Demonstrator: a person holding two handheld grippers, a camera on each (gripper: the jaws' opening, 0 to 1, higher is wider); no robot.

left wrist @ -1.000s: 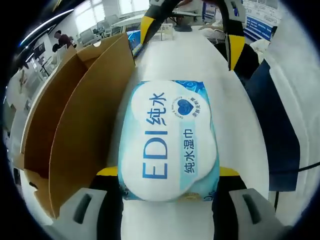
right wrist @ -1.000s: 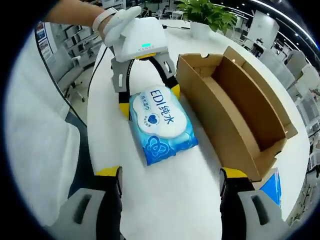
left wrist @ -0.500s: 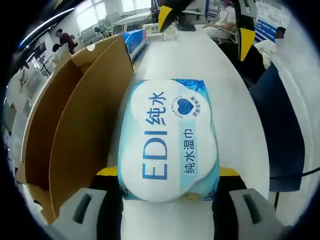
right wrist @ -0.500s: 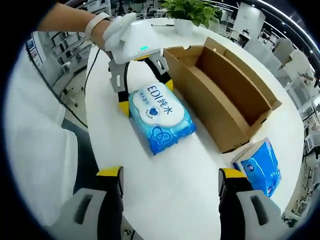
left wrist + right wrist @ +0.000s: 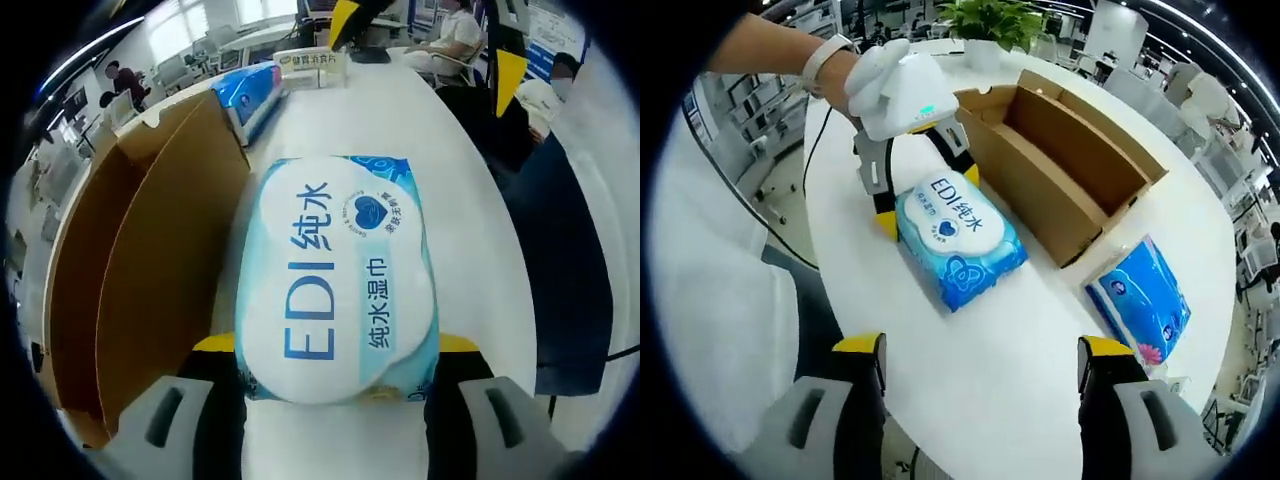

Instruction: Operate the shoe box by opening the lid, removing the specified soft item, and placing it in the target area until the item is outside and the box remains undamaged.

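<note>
Left jaws pinch my wipes pack (image 5: 335,285) on the table (image 5: 1040,340) beside the box (image 5: 1065,175); right gripper (image 5: 980,365) spread; next, release.

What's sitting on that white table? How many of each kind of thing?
Wet wipes pack: 1
Blue tissue pack: 1
Cardboard box: 1
Potted plant: 1
Total: 4

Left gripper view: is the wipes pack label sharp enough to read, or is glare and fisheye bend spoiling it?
Left gripper view: the wipes pack label is sharp, no glare, edges bowed by fisheye. Right gripper view: the cardboard box is evenly lit, with soft shadows inside.
</note>
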